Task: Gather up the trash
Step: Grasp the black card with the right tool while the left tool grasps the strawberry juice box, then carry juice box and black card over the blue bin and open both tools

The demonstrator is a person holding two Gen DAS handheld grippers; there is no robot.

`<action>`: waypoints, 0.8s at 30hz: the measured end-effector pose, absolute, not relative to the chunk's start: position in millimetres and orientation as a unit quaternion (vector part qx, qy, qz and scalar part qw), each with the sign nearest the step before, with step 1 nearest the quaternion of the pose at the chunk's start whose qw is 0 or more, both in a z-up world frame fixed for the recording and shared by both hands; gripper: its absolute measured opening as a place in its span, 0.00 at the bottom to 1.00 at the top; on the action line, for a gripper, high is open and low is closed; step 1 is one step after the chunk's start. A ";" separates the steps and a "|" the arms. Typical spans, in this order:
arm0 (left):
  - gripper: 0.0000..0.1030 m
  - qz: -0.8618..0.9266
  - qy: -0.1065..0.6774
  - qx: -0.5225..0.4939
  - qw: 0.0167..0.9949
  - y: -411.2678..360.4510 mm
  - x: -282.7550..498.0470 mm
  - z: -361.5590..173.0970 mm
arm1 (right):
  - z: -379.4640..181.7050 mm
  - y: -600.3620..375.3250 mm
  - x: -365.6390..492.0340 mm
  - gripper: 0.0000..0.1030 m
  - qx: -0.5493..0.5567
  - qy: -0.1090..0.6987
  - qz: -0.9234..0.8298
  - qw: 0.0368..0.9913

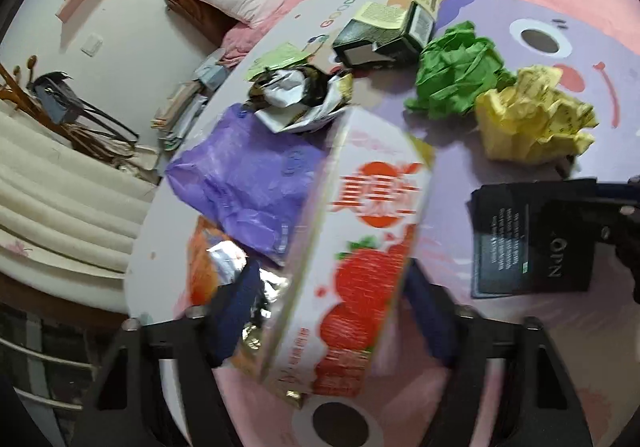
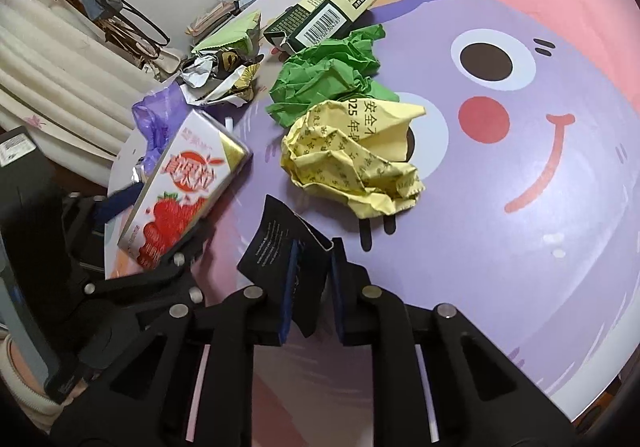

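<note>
Blurred strawberry carton (image 1: 352, 267) hides the left gripper's (image 1: 320, 323) half-open grasp; right gripper (image 2: 312, 287) pinches black packet (image 2: 280, 251).

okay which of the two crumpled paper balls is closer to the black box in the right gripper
The yellow paper ball, printed with dark characters; the green paper ball lies beyond it.

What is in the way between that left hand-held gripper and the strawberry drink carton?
Nothing visible. The left hand-held gripper already has the strawberry drink carton between its fingers; the purple plastic bag only lies beside it.
</note>
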State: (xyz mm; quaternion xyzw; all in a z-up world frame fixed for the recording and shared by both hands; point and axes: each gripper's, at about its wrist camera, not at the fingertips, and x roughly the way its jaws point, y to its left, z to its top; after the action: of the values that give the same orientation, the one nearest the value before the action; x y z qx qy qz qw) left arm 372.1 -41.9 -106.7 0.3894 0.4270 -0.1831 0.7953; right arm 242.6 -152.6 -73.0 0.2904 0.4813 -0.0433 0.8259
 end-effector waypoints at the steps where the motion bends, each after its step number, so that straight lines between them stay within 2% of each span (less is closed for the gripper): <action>1: 0.60 -0.184 0.428 0.386 0.796 -42.4 372.7 -105.8 | -71.0 -152.5 240.5 0.10 0.290 0.480 -0.042 0.827; 6: 0.59 -0.192 0.441 0.351 0.804 -35.5 369.0 -91.7 | -56.9 -145.2 234.1 0.05 0.275 0.475 -0.028 0.836; 15: 0.58 -0.200 0.468 0.270 0.817 -8.2 324.1 -47.4 | -36.4 -137.8 213.2 0.04 0.242 0.481 0.001 0.843; 24: 0.58 -0.172 0.500 0.178 0.830 7.8 232.4 -11.4 | -9.5 -142.1 152.5 0.04 0.206 0.487 0.058 0.847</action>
State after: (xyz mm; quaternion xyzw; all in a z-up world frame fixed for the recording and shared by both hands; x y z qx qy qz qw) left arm 232.4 7.8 -11.4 0.1779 0.4998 -0.1725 0.8299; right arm 152.5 -142.1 -9.5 0.2059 0.4874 0.0584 0.8465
